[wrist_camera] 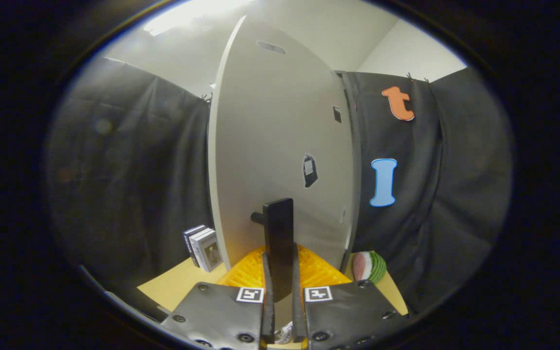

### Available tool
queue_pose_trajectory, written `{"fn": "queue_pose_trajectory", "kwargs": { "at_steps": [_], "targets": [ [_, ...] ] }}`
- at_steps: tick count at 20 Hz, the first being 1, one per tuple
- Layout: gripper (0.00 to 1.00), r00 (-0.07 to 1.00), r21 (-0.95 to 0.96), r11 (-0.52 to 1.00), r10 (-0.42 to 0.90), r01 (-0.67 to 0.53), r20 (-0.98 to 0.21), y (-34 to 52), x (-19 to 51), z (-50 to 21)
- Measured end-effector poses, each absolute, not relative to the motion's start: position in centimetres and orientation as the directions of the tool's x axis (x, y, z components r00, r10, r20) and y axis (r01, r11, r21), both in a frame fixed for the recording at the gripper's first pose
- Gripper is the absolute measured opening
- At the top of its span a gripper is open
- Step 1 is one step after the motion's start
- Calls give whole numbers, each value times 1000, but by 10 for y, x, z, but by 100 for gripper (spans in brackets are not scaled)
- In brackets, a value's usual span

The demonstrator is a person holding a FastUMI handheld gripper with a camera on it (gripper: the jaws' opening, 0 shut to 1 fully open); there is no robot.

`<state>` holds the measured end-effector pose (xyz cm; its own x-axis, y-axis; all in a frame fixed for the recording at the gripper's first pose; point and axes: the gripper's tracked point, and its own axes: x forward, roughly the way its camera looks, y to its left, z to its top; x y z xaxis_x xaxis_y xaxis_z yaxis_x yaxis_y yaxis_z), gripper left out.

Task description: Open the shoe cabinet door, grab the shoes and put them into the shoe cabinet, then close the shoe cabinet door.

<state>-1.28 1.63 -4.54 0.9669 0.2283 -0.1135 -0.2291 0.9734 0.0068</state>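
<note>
The pale grey shoe cabinet door (280, 146) stands upright right in front of me, swung so its face fills the middle of the gripper view. A dark flat handle (279, 243) sticks out from the door's lower part. My gripper (282, 287) is shut on that handle, one finger pressing on each side of it. Below the door lies a yellow ribbed surface (319, 272), with a small bit of a white shoe (285, 333) showing low between the fingers. A small dark tag (310, 170) hangs on the door.
Several books (203, 248) stand upright on the tan table (178, 284) left of the door. A pink and green watermelon-slice object (370, 266) rests to the right of the door. Black cloth walls close the booth on both sides.
</note>
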Motion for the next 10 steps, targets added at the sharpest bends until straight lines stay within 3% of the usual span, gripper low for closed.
{"fn": "queue_pose_trajectory", "kwargs": {
  "at_steps": [4,5,10],
  "targets": [
    [15,981,-9,987,160,-161,-107,-20,-17,-45],
    [5,986,-5,991,130,-132,-107,-35,-25,-43],
    [3,992,15,999,36,-34,-117,-93,-23,-43]
  ]
}}
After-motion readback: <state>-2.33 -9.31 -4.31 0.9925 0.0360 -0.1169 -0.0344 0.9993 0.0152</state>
